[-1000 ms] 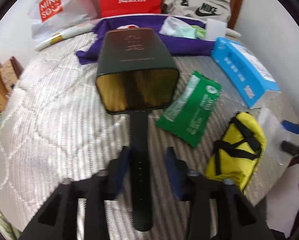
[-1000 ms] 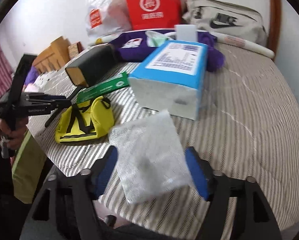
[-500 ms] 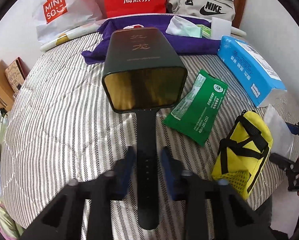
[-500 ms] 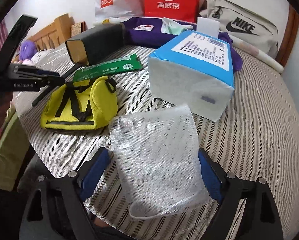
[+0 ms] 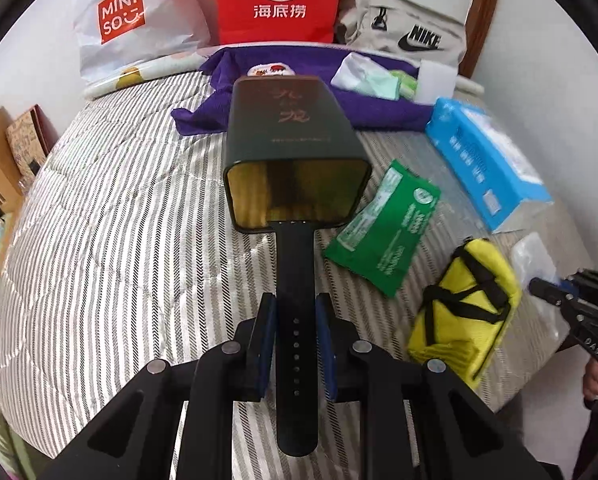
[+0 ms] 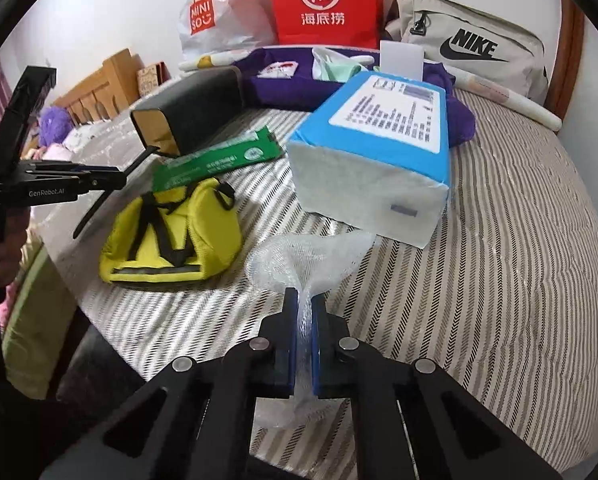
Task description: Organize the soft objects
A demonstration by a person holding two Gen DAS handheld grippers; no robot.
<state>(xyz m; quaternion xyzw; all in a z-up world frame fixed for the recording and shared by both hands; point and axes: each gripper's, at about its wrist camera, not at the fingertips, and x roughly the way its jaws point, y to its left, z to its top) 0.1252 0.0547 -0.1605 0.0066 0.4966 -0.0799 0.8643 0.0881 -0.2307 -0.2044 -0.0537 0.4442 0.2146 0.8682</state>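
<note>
Pinching on both sides right now. Left gripper (image 5: 295, 344) has closed onto the black strap (image 5: 297, 280), which runs forward to the mouth of a dark green box (image 5: 295, 152) lying on its side on the striped bed (image 5: 119, 220); the pads press the strap's edges and its free end sticks out toward the camera. Its jaws were closing within the last second.

Right gripper (image 6: 305, 320) has just snapped together on the bubble-wrap sheet (image 6: 311, 260). The sheet is bunched thin between the blue pads and fans out ahead of them; a bit more pokes out behind the fingers. It sits at the near edge of the bed, just in front of the blue-and-white tissue pack (image 6: 379, 152), and its far edge looks to touch the pack (hard to confirm).

Other soft items on the bed:
- yellow pouch (image 6: 171, 236) with black straps, left of the bubble wrap, near the bed edge
- green wipes pack (image 6: 219, 160), between the pouch and the box
- purple cloth (image 5: 299, 92) behind the box, with small pale packets on it

Against the back wall: white shopping bag (image 5: 127, 24), red paper bag (image 5: 279, 0), beige backpack (image 5: 407, 36).
</note>
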